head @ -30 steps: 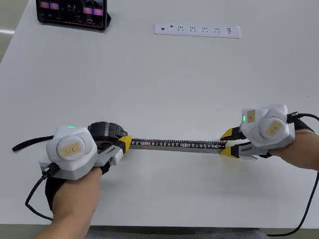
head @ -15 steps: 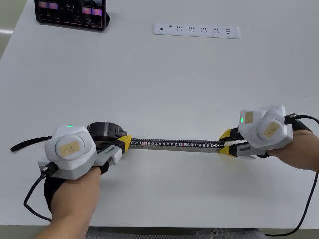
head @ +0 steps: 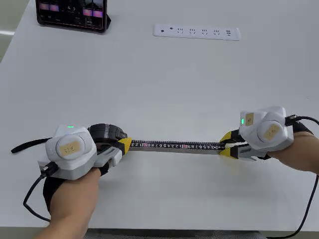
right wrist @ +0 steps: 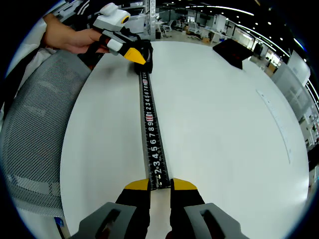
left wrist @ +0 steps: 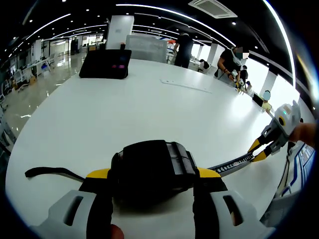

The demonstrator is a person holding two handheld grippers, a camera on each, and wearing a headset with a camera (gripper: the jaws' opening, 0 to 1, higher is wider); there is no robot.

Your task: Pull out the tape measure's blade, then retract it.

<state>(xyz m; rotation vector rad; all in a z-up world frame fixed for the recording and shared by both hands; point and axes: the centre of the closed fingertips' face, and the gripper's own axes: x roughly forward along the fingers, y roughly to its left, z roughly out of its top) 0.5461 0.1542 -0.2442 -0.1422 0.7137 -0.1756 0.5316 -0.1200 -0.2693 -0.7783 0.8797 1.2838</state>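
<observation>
The black tape measure case [head: 105, 133] [left wrist: 152, 168] rests on the white table, and my left gripper [head: 121, 145] [left wrist: 154, 174] is shut on it. Its black blade [head: 177, 146] [right wrist: 152, 134] stretches out to the right, just above the tabletop. My right gripper [head: 227, 144] [right wrist: 160, 185] is shut on the blade's end, yellow tips pinching it. In the left gripper view the blade [left wrist: 232, 166] runs off to the right gripper [left wrist: 261, 149]. In the right gripper view the left gripper [right wrist: 134, 54] holds the case [right wrist: 145, 52] at the far end. A black wrist strap [head: 29, 144] trails left from the case.
A white power strip [head: 197, 31] lies at the back of the table [head: 164, 89], and a dark tablet on a stand [head: 70, 12] stands at the back left. Cables hang off both grippers near the front edge. A mesh chair [right wrist: 35, 139] sits beside the table.
The right gripper has moved slightly left toward the case, so the exposed blade is a little shorter. The left gripper holds the case in place.
</observation>
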